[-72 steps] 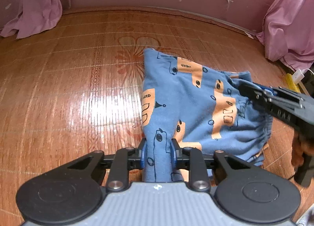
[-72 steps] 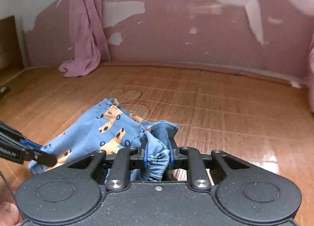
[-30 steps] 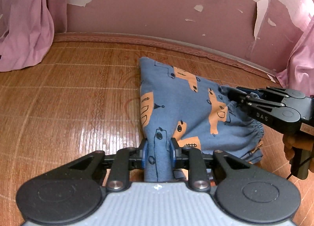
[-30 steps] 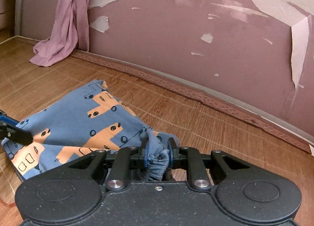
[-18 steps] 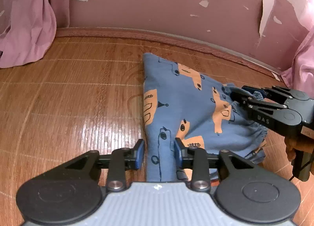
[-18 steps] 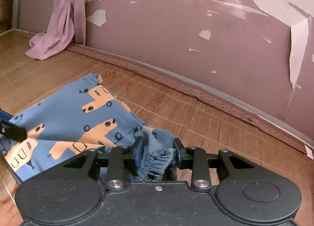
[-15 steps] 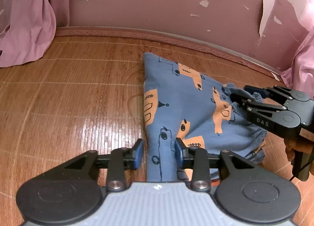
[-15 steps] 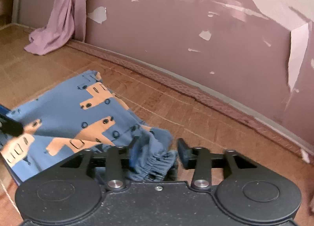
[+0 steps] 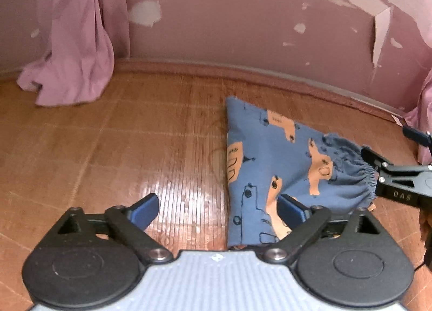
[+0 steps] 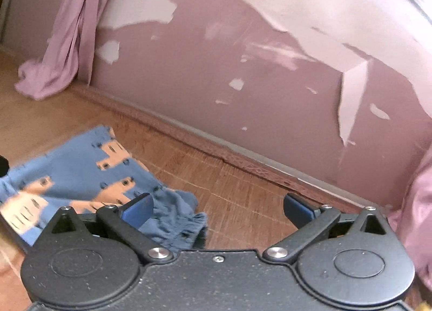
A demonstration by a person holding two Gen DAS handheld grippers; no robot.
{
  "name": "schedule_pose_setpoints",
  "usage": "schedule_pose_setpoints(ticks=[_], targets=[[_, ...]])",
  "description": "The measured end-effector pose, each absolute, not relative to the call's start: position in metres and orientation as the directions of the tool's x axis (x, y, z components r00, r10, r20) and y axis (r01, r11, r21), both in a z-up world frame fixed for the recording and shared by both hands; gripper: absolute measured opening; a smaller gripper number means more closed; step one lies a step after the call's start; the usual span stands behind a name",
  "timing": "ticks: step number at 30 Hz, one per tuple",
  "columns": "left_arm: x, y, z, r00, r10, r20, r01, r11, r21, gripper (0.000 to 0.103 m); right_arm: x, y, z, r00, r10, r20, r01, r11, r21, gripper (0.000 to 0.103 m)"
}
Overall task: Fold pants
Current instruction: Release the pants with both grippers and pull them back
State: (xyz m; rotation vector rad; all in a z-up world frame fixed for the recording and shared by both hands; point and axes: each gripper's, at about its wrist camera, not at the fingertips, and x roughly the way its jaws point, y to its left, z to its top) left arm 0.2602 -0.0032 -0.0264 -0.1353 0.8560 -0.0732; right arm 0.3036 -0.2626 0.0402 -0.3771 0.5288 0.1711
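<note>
The blue pants (image 9: 270,154) with orange prints lie folded on the wooden floor (image 9: 135,149). Their gathered waistband (image 9: 359,173) points right. My left gripper (image 9: 218,209) is open just above the pants' near edge, its right finger over the cloth and its left finger over bare floor. In the right wrist view the pants (image 10: 81,170) lie low on the left. My right gripper (image 10: 217,208) stands open there, with the waistband under its left finger. From the left wrist view, the right gripper (image 9: 388,143) is open beside the waistband.
A pink wall (image 9: 243,27) with peeling paint and a baseboard (image 9: 270,73) closes the floor behind the pants. Pink curtains hang at the back left (image 9: 70,49) and at the right edge (image 10: 415,203). A hand (image 9: 425,227) holds the right gripper.
Both grippers were shut on the pants and have opened wide, letting the cloth go. The pants now rest on the floor. Both cameras have tilted up towards the wall.
</note>
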Motion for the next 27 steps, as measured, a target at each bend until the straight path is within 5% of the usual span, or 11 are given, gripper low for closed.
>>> schedule_pose_setpoints(ticks=[27], targets=[[0.139,-0.052,0.013,0.835,0.028,-0.550,-0.010,0.999,0.036,0.103,0.148,-0.290,0.086,0.913,0.060,-0.404,-0.110,0.989,-0.100,0.102]])
